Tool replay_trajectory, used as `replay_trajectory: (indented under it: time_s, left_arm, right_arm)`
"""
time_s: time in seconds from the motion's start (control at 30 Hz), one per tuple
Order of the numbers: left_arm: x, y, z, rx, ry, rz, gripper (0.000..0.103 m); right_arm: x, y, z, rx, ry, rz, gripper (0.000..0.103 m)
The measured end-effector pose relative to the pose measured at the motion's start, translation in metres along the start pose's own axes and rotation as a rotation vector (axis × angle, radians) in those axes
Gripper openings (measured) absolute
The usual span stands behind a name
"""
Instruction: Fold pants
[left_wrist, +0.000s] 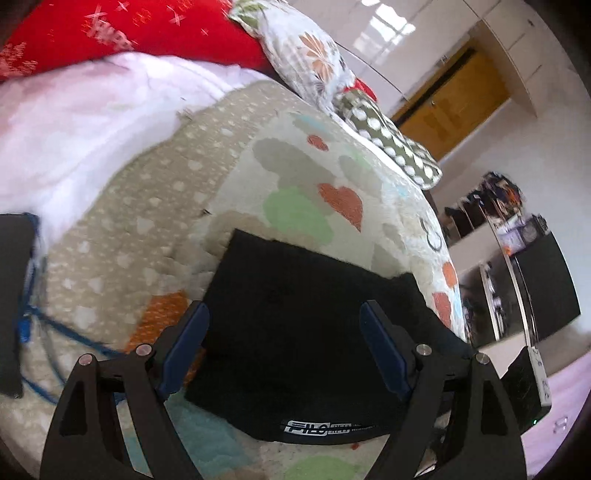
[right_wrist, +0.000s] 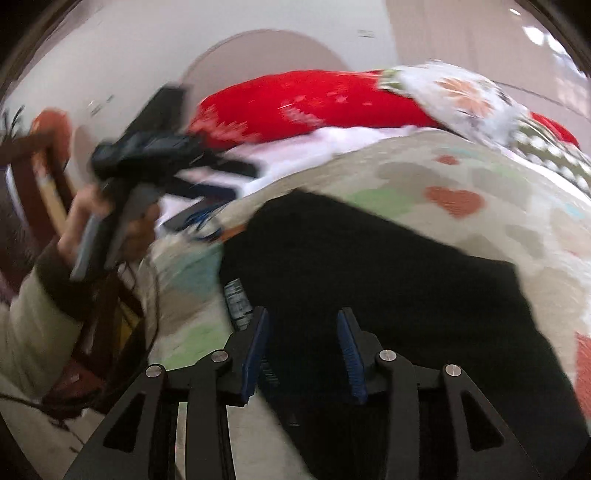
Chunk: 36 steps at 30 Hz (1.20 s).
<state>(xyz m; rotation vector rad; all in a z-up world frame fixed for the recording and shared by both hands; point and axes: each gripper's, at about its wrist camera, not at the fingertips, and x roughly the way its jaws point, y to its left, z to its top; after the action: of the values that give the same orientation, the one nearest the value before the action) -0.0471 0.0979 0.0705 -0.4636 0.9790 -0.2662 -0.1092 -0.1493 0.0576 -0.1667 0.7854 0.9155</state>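
Observation:
The black pants (left_wrist: 306, 325) lie folded in a flat rectangle on the patterned quilt (left_wrist: 280, 177), with a white logo at the waistband (left_wrist: 314, 430). My left gripper (left_wrist: 284, 314) is open and empty, hovering just above the folded pants. In the right wrist view the same pants (right_wrist: 388, 277) lie on the quilt (right_wrist: 424, 173). My right gripper (right_wrist: 303, 321) is open with a narrower gap, above the pants' near edge, holding nothing. The left gripper (right_wrist: 236, 173) shows there too, held in a hand at the left, blurred.
A red blanket (left_wrist: 129, 29) and a white cover (left_wrist: 92, 122) lie at the bed's far side, with floral and dotted pillows (left_wrist: 314, 59). A blue cable (left_wrist: 55, 328) runs on the quilt at left. Shelves and a black cabinet (left_wrist: 535, 280) stand right of the bed.

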Motion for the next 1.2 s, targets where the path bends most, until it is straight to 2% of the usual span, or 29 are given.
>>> replay_trajectory:
  time_s: [0.1,0.2,0.3,0.33,0.37,0.4,0.43,0.47,0.6,0.73,0.77,0.8,0.83,0.87,0.9,0.93,1.0,1.07,1.13,1.2]
  left_arm:
    - [0.010,0.001,-0.002,0.006,0.016,0.050,0.084]
    - [0.014,0.005,-0.002,-0.025,0.018,0.017,0.084]
    - [0.020,0.003,-0.001,-0.015,0.033,-0.015,0.082]
    - [0.021,0.000,0.000,-0.009,0.039,-0.018,0.076]
    - [0.022,-0.003,0.000,0.000,0.041,-0.013,0.050]
    - [0.021,-0.008,0.002,0.020,0.047,0.008,0.018]
    - [0.018,-0.011,0.003,0.031,0.048,0.016,0.010]
    - [0.013,-0.015,0.003,0.042,0.041,0.007,0.007]
    - [-0.007,-0.030,0.000,0.089,0.005,-0.014,0.007]
    - [-0.014,-0.032,-0.014,0.111,0.008,0.028,0.007]
    - [-0.013,-0.029,-0.017,0.111,0.008,0.053,0.011]
    - [-0.009,-0.026,-0.019,0.107,0.019,0.077,0.023]
    - [-0.006,-0.022,-0.021,0.097,0.032,0.093,0.033]
    - [-0.005,-0.018,-0.023,0.079,0.035,0.103,0.056]
    - [-0.006,-0.017,-0.024,0.066,0.027,0.103,0.067]
    - [-0.008,-0.015,-0.026,0.058,0.013,0.096,0.068]
    - [-0.011,-0.013,-0.030,0.055,-0.010,0.089,0.079]
    - [-0.010,-0.010,-0.035,0.051,-0.021,0.124,0.083]
    - [-0.001,-0.004,-0.041,0.036,0.005,0.145,0.083]
    - [0.012,-0.001,-0.048,0.022,0.051,0.143,0.084]
  right_arm:
    - [0.019,0.015,-0.007,-0.033,0.048,-0.001,0.040]
    - [0.031,0.024,-0.016,-0.080,0.088,-0.039,0.040]
    - [0.039,0.022,-0.020,-0.110,0.104,-0.129,0.037]
    - [0.040,0.020,-0.020,-0.097,0.108,-0.117,0.033]
    - [0.039,0.016,-0.020,-0.082,0.100,-0.110,0.030]
    - [0.037,0.014,-0.018,-0.074,0.094,-0.113,0.023]
    - [0.033,0.012,-0.016,-0.056,0.084,-0.102,0.020]
    - [0.022,0.005,-0.012,-0.008,0.056,-0.057,0.019]
    - [-0.012,-0.006,-0.002,0.053,-0.012,0.005,0.014]
    - [-0.019,0.003,-0.007,0.010,0.017,0.032,0.014]
    - [-0.013,0.006,-0.011,0.002,0.039,0.030,0.014]
    - [-0.005,0.008,-0.015,-0.002,0.061,0.022,0.015]
    - [0.005,0.009,-0.020,-0.004,0.084,0.013,0.021]
    - [0.018,0.010,-0.026,-0.002,0.112,0.007,0.025]
    - [0.023,0.010,-0.029,0.000,0.123,0.001,0.028]
    - [0.024,0.010,-0.031,-0.002,0.122,-0.002,0.030]
    - [0.014,0.009,-0.027,0.004,0.105,0.009,0.032]
    - [-0.005,0.004,-0.025,0.014,0.065,-0.001,0.040]
    - [-0.026,-0.008,-0.027,0.051,0.016,-0.031,0.056]
    - [-0.037,-0.024,-0.032,0.099,-0.002,-0.058,0.057]
